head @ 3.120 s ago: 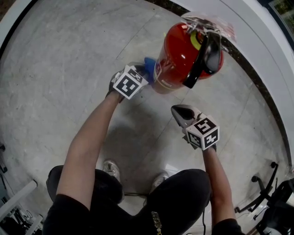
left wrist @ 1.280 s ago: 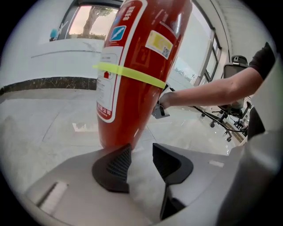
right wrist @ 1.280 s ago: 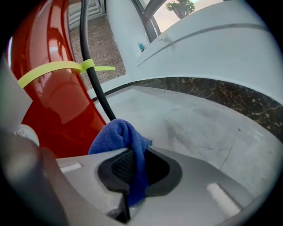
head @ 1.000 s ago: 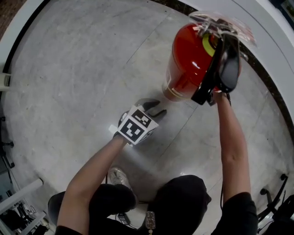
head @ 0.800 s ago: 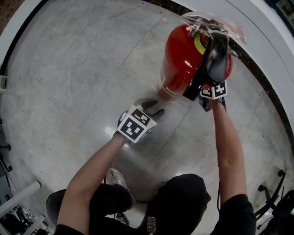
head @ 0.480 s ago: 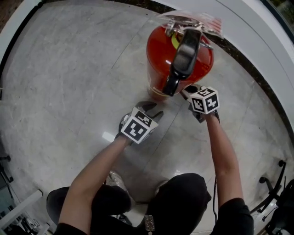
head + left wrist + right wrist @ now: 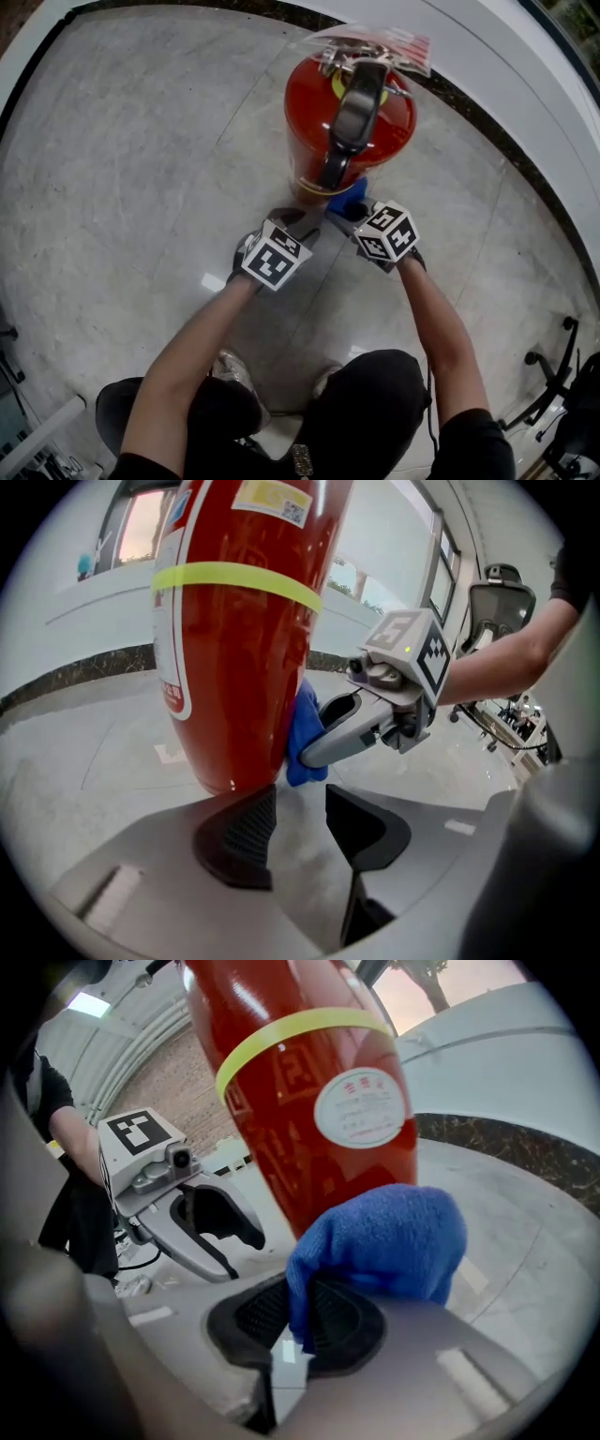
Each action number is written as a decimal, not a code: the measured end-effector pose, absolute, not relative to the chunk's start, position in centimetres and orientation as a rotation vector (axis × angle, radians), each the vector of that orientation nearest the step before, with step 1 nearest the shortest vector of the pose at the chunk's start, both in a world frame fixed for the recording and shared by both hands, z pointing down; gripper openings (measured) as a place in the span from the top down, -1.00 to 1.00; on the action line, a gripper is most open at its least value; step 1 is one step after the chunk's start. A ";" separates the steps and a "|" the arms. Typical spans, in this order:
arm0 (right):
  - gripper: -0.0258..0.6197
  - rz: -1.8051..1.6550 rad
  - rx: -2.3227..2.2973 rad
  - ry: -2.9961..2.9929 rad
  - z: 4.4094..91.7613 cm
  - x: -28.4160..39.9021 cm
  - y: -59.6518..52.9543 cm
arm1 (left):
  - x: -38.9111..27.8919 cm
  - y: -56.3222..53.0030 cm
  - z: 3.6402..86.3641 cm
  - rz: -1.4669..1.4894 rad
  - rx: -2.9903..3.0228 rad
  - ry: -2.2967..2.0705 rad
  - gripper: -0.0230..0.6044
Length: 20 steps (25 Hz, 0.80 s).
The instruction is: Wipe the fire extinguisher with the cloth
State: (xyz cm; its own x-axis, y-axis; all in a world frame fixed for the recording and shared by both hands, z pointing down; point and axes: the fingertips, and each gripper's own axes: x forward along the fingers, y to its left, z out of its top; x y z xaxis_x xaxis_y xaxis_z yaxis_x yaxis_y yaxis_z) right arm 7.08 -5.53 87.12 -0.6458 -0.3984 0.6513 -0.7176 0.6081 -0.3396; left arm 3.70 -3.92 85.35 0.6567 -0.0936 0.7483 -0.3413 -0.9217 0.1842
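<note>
At centre left of the head view, the left tool [image 7: 298, 810] hovers near the base of the fire extinguisher [image 7: 309, 122]. Its jaws stand fairly wide, with only the floor [image 7: 141, 169] between them. The red extinguisher stands upright on the grey floor at upper centre. Just right of its base, the right tool [image 7: 300, 1321] is clamped narrow on the blue cloth [image 7: 384, 1237], which touches the cylinder's lower side.
</note>
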 end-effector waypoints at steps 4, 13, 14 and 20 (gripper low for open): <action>0.83 0.755 0.774 -2.327 87.6 4.5 -4.4 | 2.4 -3.3 86.3 1.175 2.568 -0.303 0.29; 0.83 0.530 0.604 -2.318 88.8 1.1 -2.3 | 1.0 -5.3 83.8 0.849 2.481 -0.331 0.28; 0.83 0.509 0.596 -2.319 88.8 0.6 -2.2 | 1.2 -5.5 83.5 0.815 2.470 -0.330 0.28; 0.83 0.362 0.565 -2.297 88.3 -1.5 -2.4 | 2.4 -6.2 83.9 0.796 2.391 -0.333 0.55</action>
State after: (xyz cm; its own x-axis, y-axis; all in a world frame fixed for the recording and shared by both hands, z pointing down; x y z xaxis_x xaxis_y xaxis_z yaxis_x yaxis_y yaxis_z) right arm -1.50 -2.44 88.31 -0.6360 -0.2897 0.7152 -0.4955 0.8639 -0.0907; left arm 2.39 -6.23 83.93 0.7896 -0.0485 0.6117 -0.4018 -0.7944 0.4555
